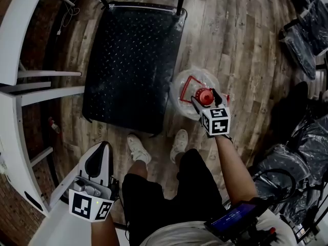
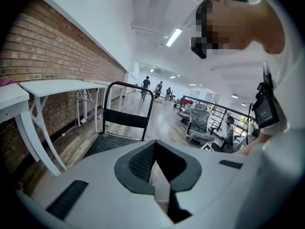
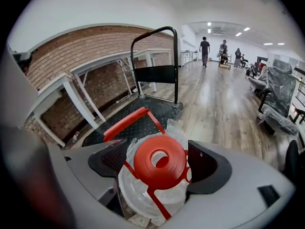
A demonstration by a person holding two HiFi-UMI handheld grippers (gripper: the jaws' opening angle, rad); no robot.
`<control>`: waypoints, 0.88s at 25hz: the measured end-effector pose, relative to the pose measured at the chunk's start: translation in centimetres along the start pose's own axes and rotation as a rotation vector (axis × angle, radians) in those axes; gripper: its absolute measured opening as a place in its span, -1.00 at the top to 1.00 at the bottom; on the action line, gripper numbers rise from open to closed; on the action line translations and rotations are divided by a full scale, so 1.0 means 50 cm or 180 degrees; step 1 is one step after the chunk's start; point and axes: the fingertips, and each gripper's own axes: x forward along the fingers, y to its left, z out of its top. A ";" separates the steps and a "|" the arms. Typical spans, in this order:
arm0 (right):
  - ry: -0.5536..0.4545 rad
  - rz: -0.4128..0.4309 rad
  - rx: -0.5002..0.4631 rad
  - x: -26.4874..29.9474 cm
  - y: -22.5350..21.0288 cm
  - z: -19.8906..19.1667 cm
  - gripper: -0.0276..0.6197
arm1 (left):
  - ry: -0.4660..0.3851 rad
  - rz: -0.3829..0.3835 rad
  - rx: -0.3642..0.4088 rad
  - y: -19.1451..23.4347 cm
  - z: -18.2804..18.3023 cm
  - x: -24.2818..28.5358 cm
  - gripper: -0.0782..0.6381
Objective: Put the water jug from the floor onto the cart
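The water jug [image 1: 190, 87] is clear plastic with a red cap [image 1: 205, 95] and a raised red handle [image 1: 188, 84]. It stands on the wooden floor just right of the black cart deck [image 1: 128, 60]. My right gripper [image 1: 207, 98] hangs over its top, open wide. In the right gripper view the cap [image 3: 159, 162] sits between the two dark pads [image 3: 113, 159], and neither pad presses on it. My left gripper [image 1: 105, 145] is low at the left with nothing in it. Its tips [image 2: 153, 143] meet, so it is shut. It points toward the cart's upright handle [image 2: 127, 104].
White tables [image 1: 20, 45] stand along the brick wall left of the cart. The person's white shoes [image 1: 137, 148] are on the floor just in front of the cart and jug. Wrapped office chairs [image 1: 302, 152] crowd the right side. A few people walk far down the hall [image 3: 205, 46].
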 end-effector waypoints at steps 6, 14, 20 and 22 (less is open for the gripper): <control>-0.0097 -0.0182 0.0143 0.003 -0.019 -0.006 -0.08 | -0.0003 0.0024 -0.0018 0.006 -0.004 -0.005 0.78; -0.0153 -0.0269 0.0175 -0.043 -0.030 0.010 -0.06 | -0.0020 0.0013 0.0074 0.007 0.030 -0.011 0.78; -0.0334 -0.0382 0.0280 -0.192 -0.022 0.113 -0.06 | -0.0095 0.0063 0.0127 0.018 0.095 -0.023 0.78; -0.0384 -0.0395 0.0234 -0.240 -0.014 0.160 -0.06 | -0.0140 0.0063 0.0161 0.018 0.123 -0.029 0.78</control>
